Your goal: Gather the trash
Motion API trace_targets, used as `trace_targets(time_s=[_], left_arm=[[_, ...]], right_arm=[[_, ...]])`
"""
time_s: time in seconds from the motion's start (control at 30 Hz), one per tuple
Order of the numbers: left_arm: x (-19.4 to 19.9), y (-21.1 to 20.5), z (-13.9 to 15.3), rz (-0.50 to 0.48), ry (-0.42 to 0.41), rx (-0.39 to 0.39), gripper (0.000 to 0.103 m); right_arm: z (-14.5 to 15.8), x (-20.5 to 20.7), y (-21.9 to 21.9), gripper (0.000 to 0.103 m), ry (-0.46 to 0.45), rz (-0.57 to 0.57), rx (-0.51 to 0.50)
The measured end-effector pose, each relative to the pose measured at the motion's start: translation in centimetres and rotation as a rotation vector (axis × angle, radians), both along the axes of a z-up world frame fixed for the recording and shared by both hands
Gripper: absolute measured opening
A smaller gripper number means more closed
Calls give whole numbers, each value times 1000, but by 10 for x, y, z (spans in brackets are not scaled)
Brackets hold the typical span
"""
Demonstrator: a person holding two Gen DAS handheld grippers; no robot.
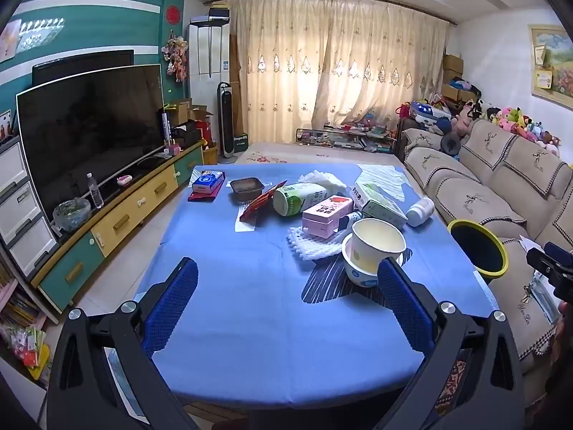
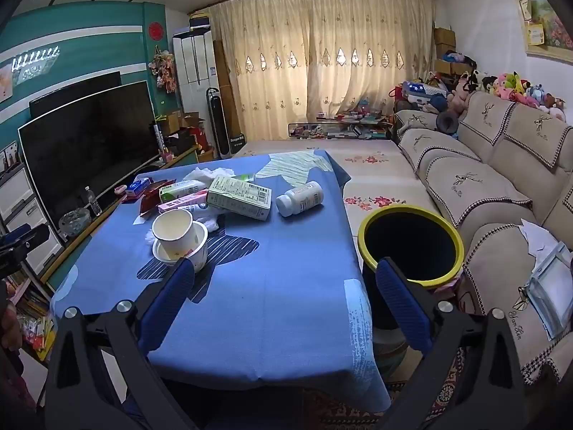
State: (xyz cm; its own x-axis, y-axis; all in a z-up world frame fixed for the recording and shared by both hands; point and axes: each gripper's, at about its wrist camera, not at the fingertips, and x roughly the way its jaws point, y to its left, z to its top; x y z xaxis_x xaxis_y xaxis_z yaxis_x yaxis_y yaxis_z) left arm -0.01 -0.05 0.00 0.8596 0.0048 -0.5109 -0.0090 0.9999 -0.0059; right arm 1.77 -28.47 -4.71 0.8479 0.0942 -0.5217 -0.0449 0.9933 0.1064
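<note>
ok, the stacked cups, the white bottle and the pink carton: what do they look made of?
Stacked cups: likely paper, matte cream inside, thin rolled rims. White bottle: probably plastic, smooth with a slight sheen, printed label, lying on its side. Pink carton: looks like coated paperboard, sharp folded edges, printed faces. None of this is certain from looks alone.

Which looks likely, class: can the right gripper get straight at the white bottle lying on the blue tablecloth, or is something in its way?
Probably yes. The right gripper is open and empty, and the white bottle lies on its side, apart from the green box, with bare tablecloth between it and the gripper. The bin stands off to the side.
</note>
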Motion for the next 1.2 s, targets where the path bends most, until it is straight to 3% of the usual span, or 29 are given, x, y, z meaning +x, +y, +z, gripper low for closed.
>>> trace_targets(time_s=[1.2], left_arm=[[5,-7,-9,-13,26,-22,99]], right_arm=[[-6,6,-1,97,19,1,11]])
